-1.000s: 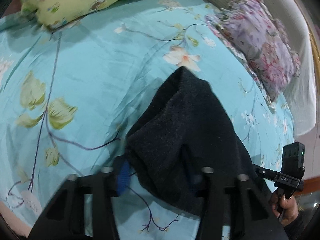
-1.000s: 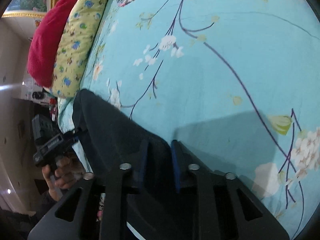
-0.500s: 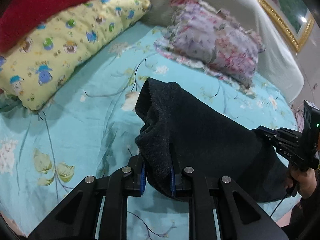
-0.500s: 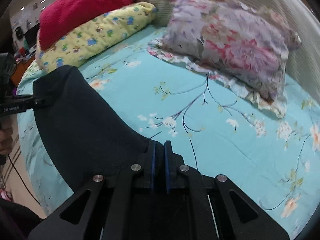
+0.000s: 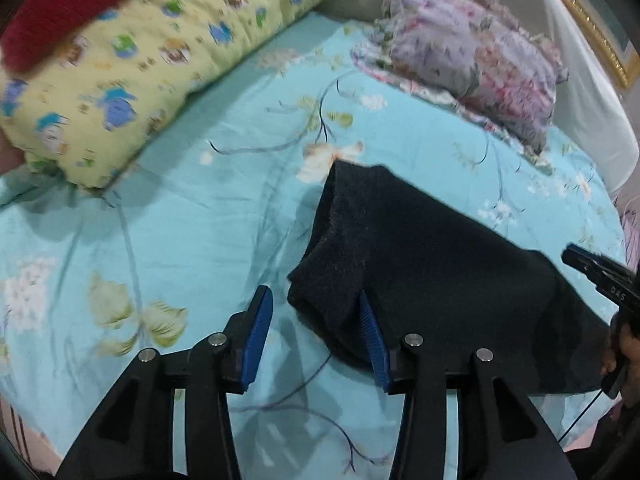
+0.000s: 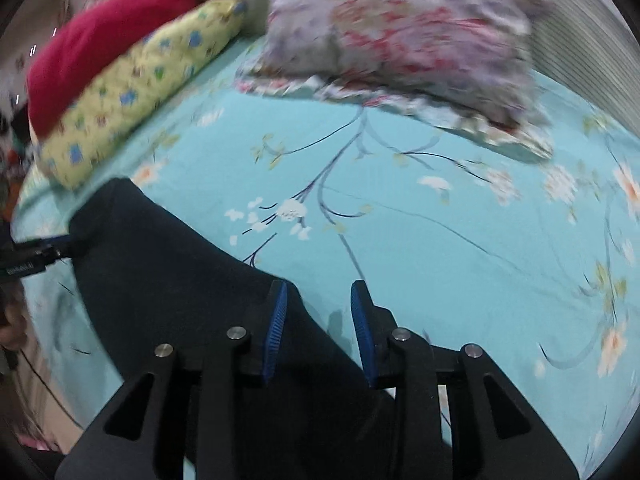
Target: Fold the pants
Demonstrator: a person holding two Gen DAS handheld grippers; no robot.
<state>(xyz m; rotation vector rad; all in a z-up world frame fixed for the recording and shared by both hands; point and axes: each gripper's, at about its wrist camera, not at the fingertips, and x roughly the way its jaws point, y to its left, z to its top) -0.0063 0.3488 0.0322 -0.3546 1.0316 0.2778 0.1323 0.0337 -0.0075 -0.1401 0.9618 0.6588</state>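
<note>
Right wrist: pillows (image 6: 392,36) blurred; pants (image 6: 168,280) cut off below frame.

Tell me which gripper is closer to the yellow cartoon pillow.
Left. The left gripper sits just below the yellow pillow; the right gripper is farther right, across the dark pants.

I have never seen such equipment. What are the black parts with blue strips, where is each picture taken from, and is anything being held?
A person holds one handheld gripper in each hand; each carries a camera looking along its two fingers. One picture is from the left gripper, the other from the right gripper. The blue strips are finger pads. Dark pants lie folded on a turquoise flowered bedsheet, with pillows behind. Both grippers are open, so nothing is held.
</note>
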